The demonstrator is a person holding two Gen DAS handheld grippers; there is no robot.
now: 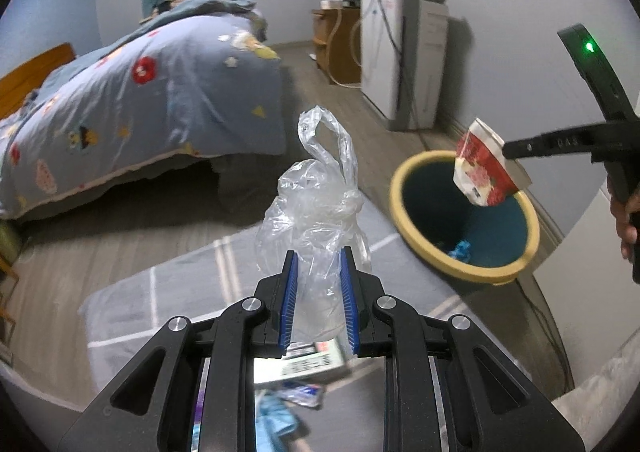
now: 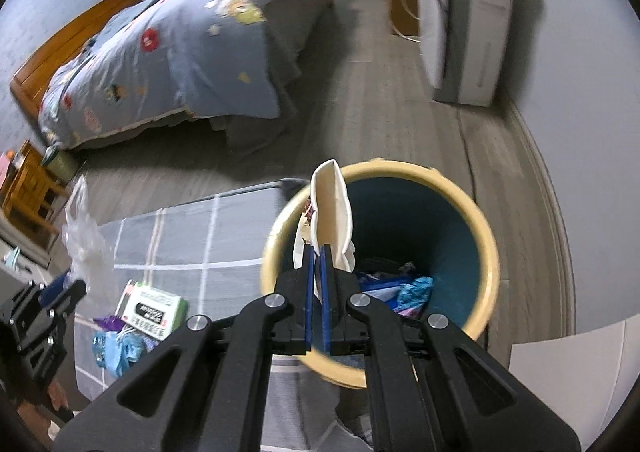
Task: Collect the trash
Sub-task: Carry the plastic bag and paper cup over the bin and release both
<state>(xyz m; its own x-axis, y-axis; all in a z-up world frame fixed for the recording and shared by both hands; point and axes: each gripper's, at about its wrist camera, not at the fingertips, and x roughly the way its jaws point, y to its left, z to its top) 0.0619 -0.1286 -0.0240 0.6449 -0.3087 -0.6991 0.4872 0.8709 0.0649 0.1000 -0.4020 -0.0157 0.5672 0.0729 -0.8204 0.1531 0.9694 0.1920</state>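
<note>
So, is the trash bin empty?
No: blue wrappers and other scraps lie at the bottom of the bin.

Grey wood-plank floor (image 2: 384, 92) carries a grey checked mat (image 2: 192, 236); yellow-rimmed bin (image 2: 490, 252) stands at the mat's right edge; green-white wipes pack (image 2: 154, 310) and blue wrappers (image 2: 116, 348) lie on the mat, left of the bin.

Left tongs (image 1: 318, 264) clamp a clear plastic bag (image 1: 320, 208) near the bin (image 1: 404, 188).
</note>
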